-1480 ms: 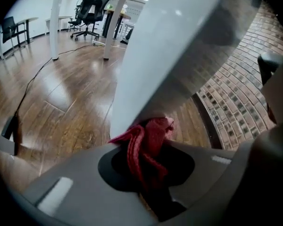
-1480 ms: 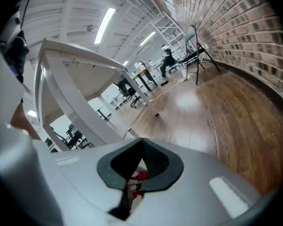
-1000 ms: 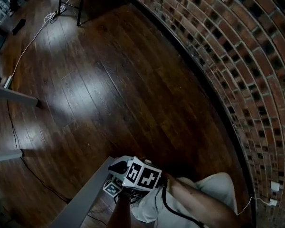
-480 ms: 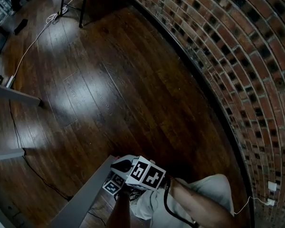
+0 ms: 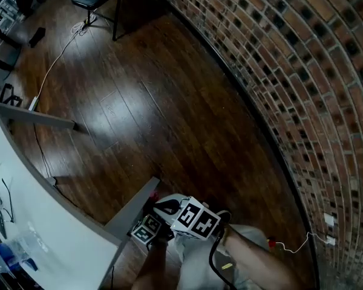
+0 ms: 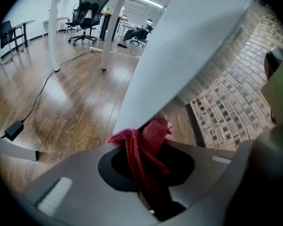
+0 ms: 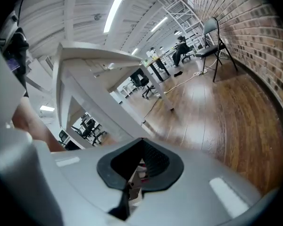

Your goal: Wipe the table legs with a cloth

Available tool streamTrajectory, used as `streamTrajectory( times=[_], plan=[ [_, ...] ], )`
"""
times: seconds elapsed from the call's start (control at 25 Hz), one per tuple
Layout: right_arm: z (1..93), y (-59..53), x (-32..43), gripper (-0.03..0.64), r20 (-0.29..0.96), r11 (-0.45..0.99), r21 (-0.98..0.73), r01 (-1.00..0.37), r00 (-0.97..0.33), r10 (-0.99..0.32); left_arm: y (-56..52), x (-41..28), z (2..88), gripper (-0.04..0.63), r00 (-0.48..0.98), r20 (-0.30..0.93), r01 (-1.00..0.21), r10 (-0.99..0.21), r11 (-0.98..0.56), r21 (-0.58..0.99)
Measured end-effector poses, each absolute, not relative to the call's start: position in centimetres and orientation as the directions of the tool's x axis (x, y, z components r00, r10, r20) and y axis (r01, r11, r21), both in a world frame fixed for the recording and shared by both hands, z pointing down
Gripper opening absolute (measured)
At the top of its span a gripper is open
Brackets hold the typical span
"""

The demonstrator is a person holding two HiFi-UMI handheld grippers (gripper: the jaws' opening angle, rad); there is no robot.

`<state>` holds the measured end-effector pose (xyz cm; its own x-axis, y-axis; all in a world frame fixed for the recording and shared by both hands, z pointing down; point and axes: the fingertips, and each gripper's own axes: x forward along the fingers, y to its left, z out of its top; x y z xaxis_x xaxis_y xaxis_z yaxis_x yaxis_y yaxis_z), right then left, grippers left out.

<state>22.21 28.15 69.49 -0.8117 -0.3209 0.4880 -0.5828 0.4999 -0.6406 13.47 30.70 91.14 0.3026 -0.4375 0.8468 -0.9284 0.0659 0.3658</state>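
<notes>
Progress:
- Wiping is under way on one table leg, the grey slanted one that runs up to the edge of the white surface.
- Your left gripper sits high on that leg, just below the surface. I judge this stroke to be near the leg's upper end.
- Nothing on the leg tells wiped from unwiped, so how much of it is finished cannot be read.
- A further leg shows farther along the surface's edge, well apart from both grippers. I take it as left to do.

Jaws:
- In the left gripper view, the left gripper has its jaws clamped on the cloth.
- The right gripper has its jaws fully closed with nothing gripped. In the head view it sits just beside the left one, at, and plays no part in the wipe.

Cloth:
- It is red, knitted or loosely woven, soft and bunched.
- One twisted strand trails back into the jaws. A rounded wad pokes out in front.
- The wad appears to touch the lower edge of the pale leg.
- Only that small wad meets the leg, so I expect each pass to cover a narrow strip.
</notes>
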Motion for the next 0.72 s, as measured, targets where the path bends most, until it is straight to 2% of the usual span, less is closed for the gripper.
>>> streamTrajectory(
  times=[0.4, 0.72],
  plan=[
    [50.9, 32.2, 28.1, 0.000, 0.527, 0.377, -0.642, -0.668, -0.741, -0.416, 30.8, 15.7, 69.2, 0.072, 0.309, 0.818, -0.915, -0.485, 0.083, 0.395],
    [40.9, 35.7, 30.1, 0.000, 0.563, 0.342, -0.589, -0.732, -0.676, -0.476, 30.6, 15.1, 59.6, 0.072, 0.319, 0.793, -0.910, -0.519, 0.067, 0.410]
  ],
)
